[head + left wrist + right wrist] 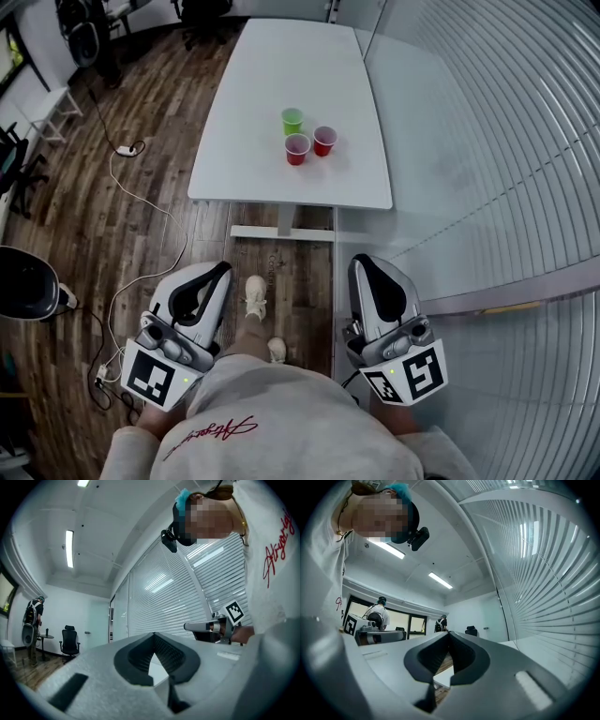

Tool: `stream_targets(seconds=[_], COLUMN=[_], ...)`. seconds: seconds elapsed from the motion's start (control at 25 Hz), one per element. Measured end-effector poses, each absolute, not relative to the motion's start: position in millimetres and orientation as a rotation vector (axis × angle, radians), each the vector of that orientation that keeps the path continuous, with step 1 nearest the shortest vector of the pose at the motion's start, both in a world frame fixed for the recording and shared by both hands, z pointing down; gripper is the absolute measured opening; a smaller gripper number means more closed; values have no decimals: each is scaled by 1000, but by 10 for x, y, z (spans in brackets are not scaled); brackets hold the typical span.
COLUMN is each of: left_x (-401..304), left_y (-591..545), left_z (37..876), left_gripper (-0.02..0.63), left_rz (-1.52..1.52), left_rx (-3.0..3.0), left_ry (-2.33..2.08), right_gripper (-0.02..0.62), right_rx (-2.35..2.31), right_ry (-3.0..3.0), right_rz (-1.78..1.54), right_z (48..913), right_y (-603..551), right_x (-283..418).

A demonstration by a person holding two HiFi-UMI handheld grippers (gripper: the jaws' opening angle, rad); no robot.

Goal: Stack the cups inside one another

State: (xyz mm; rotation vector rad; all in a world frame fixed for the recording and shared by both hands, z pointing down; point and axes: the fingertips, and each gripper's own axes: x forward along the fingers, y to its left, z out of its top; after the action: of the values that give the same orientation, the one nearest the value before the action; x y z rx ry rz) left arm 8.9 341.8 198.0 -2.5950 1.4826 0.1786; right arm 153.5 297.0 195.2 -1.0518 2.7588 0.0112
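Standing back from the near end of the white worktop, one shoe showing on the wooden floor below. Holding the left gripper low at the left and the right gripper low at the right, both close to the body, well apart from the worktop and pointing roughly toward it. Pressing the fingers of the left gripper together at the tips, with nothing between them, as the left gripper view shows. Pressing the fingers of the right gripper together in the same way, also empty.

Leaving three cups standing upright and unstacked in a tight cluster toward the near end of the worktop: a green cup farthest back, a red cup just in front of it, and a second red cup just beside both at the right.

Running along the right side, a glass wall with blinds. Showing in the left gripper view, a black office chair by the far wall, and a person standing further left.
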Motion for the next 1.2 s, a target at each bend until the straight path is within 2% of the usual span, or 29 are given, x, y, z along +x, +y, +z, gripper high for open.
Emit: stream_targets(seconds=[1.2], left_x=[-216], left_y=[1659], left_z=[1975], left_gripper=[-5], left_rz=[190], left_rx=[-2666], left_ry=[1372], right_gripper=[2], right_rx=[-1136], right_ry=[2747], right_rz=[37], right_z=[1940], right_y=[1339], right_x=[1170])
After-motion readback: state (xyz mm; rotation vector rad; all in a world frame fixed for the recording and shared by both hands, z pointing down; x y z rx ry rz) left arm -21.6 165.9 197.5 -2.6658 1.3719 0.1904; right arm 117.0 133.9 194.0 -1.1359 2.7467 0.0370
